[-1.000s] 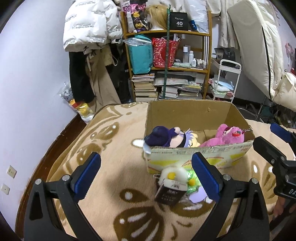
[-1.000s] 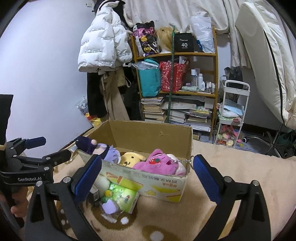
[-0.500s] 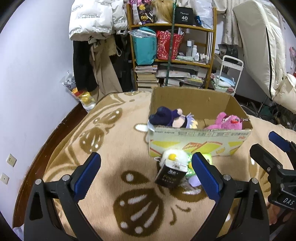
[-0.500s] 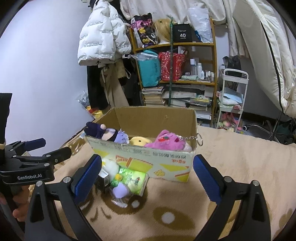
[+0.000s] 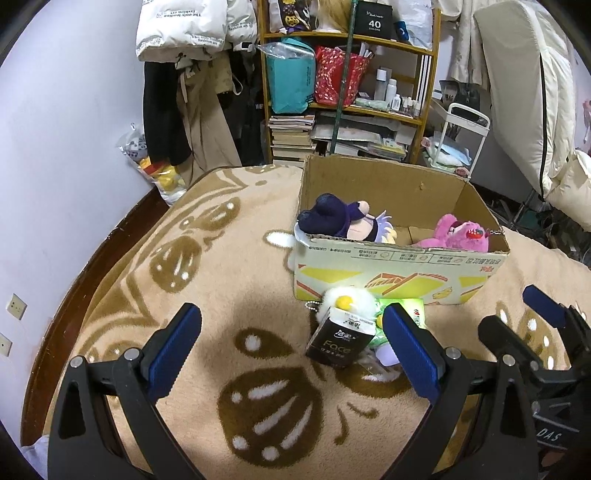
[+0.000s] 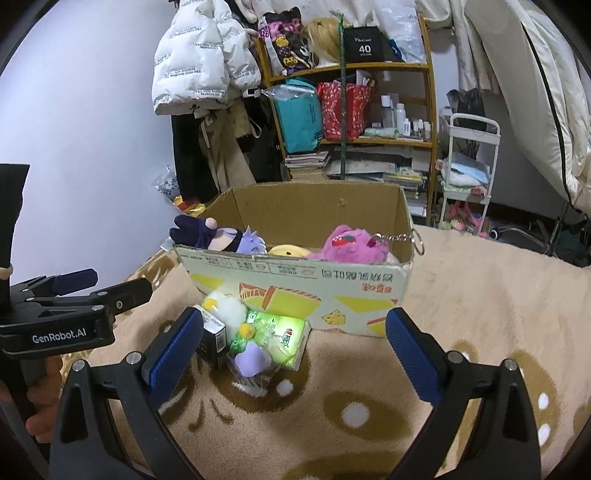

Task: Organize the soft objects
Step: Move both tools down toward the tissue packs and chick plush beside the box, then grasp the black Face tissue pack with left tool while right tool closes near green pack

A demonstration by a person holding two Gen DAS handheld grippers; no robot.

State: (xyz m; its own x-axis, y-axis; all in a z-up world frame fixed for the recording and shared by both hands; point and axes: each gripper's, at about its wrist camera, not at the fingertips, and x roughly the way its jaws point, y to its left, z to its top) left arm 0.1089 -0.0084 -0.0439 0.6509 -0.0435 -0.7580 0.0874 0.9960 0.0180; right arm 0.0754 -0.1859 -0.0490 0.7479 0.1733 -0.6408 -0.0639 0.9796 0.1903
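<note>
A cardboard box (image 5: 397,264) (image 6: 295,275) stands on the tan blanket and holds a dark purple doll (image 5: 340,219) (image 6: 218,236), a pink plush (image 5: 456,234) (image 6: 347,245) and a yellow plush (image 6: 290,251). In front of the box lie a white fluffy egg plush (image 5: 347,301) (image 6: 231,308), a black tissue pack (image 5: 338,339) (image 6: 214,338), a green packet (image 6: 280,334) and a small lilac plush (image 6: 253,360). My left gripper (image 5: 291,345) is open and empty, short of the black pack. My right gripper (image 6: 291,350) is open and empty, above the pile.
The tan blanket (image 5: 184,280) covers the bed; its left edge drops to a wall. Behind the box stand a cluttered wooden shelf (image 5: 347,88), hanging coats (image 5: 192,33) and a white trolley (image 6: 467,162).
Both grippers have pulled back and risen, so the box and the pile look smaller and farther. The jaws stayed open and the objects did not move.
</note>
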